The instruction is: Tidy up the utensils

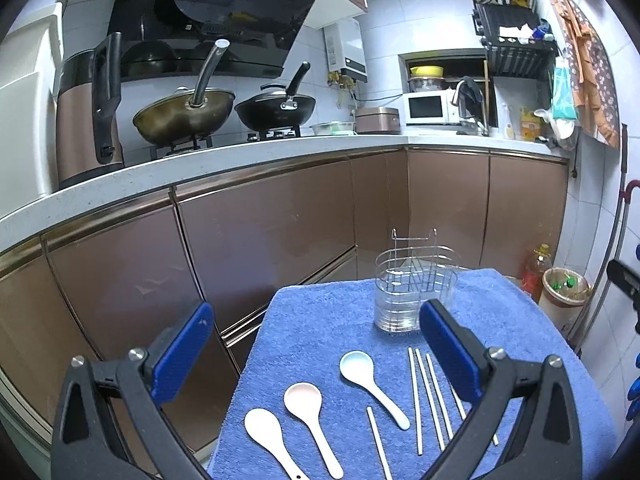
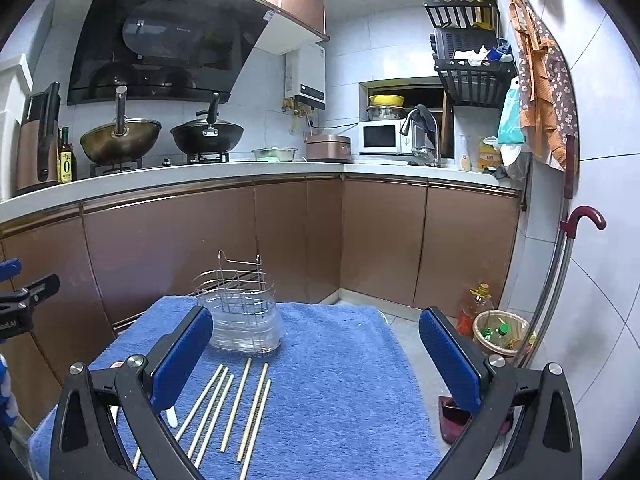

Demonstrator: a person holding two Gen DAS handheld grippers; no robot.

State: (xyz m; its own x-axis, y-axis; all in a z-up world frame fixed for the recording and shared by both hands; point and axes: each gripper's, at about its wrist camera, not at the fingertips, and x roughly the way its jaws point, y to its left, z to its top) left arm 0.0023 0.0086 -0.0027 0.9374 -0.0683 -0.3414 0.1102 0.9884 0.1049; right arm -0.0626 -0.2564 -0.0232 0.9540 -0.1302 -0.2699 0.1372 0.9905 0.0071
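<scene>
Left tool (image 1: 316,354) hovered spread wide, empty, above three spoons (image 1: 306,416); right tool (image 2: 316,354) likewise gaped over chopsticks (image 2: 236,408); wire holder (image 2: 242,312) stood beyond on blue towel (image 2: 340,380).

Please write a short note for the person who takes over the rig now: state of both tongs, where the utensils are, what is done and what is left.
Left tongs: open, holding nothing, above the spoons.
Right tongs: open, holding nothing, above the chopsticks.
Three spoons lie flat on the blue towel: white spoon, pink spoon, light blue spoon.
The chopsticks, six as the right view shows, lie loose on the towel, to the right of the spoons.
The utensil holder, a wire rack in a clear cup, stands upright at the far side of the towel and looks empty.
Done: nothing placed yet.
Left: put all spoons and chopsticks into the holder.
</scene>
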